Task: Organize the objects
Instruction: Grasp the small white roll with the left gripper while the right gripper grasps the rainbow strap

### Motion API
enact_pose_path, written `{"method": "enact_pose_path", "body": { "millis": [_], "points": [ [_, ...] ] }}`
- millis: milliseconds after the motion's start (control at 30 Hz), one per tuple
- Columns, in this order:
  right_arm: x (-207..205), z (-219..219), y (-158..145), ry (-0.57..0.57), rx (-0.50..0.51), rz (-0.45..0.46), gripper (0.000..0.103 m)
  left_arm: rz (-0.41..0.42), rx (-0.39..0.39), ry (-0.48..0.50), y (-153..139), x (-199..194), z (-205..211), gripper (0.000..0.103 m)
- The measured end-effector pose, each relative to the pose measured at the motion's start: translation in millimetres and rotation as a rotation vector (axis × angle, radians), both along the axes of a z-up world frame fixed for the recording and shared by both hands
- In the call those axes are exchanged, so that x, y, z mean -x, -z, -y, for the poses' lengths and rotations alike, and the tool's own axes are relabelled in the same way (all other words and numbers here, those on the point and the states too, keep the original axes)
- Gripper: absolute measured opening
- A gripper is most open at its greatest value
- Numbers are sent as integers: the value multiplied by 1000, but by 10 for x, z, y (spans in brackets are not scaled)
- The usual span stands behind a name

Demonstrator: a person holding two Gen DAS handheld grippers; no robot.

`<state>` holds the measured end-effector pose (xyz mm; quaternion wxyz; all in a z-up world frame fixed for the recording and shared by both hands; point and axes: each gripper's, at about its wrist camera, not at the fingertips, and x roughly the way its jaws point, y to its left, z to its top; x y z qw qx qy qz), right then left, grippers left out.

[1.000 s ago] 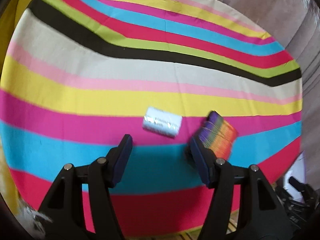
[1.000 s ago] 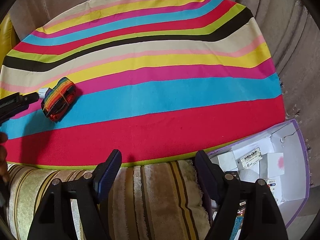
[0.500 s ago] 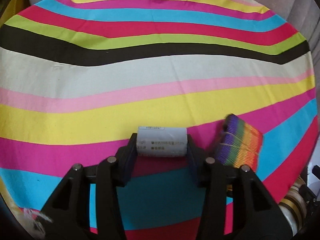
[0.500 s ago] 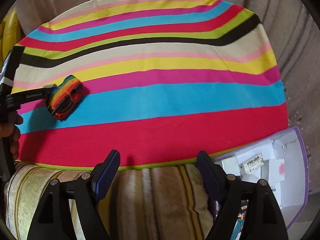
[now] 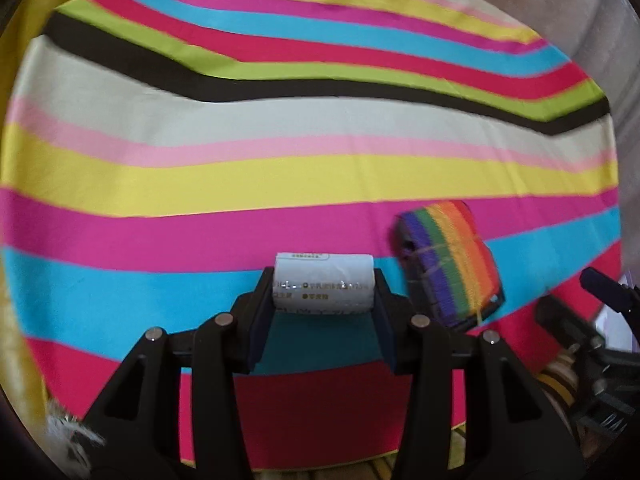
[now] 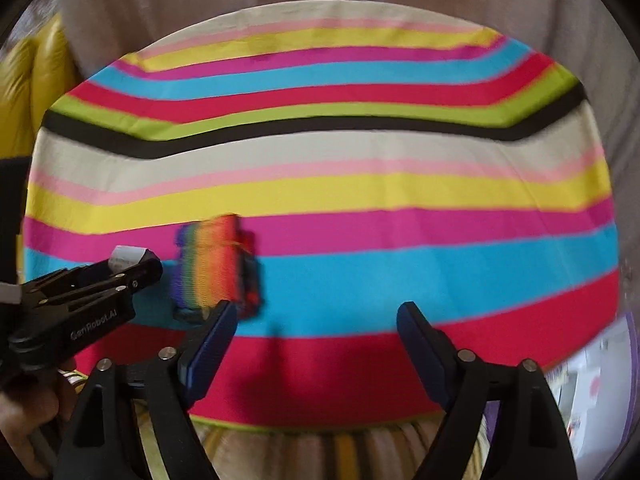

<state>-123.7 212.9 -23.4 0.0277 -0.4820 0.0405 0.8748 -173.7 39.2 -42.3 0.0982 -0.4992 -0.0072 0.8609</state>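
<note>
Left gripper [image 5: 324, 292] pinches the white roll [image 5: 323, 289] beside the rainbow strap [image 5: 450, 262], probably to carry it off; right gripper [image 6: 316, 332] is spread wide and empty.

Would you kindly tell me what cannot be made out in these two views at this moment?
- White roll: its print is too small and blurred in the left wrist view; in the right wrist view the left claw hides most of it.
- Rainbow strap bundle: smeared by motion blur in the right wrist view.
- Box: cut off by the right edge, contents unreadable.
- Right claw: open, gripping nothing.
</note>
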Motion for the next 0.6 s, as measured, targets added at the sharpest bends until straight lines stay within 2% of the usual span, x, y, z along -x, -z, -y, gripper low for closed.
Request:
{"method": "enact_pose_path", "body": {
  "millis": [267, 600],
  "points": [
    [317, 472, 105, -123, -71, 5, 84, -28, 31, -103, -16, -61, 229, 49],
    [491, 574, 181, -139, -77, 9, 87, -22, 20, -128, 17, -70, 320, 49]
  ]
}}
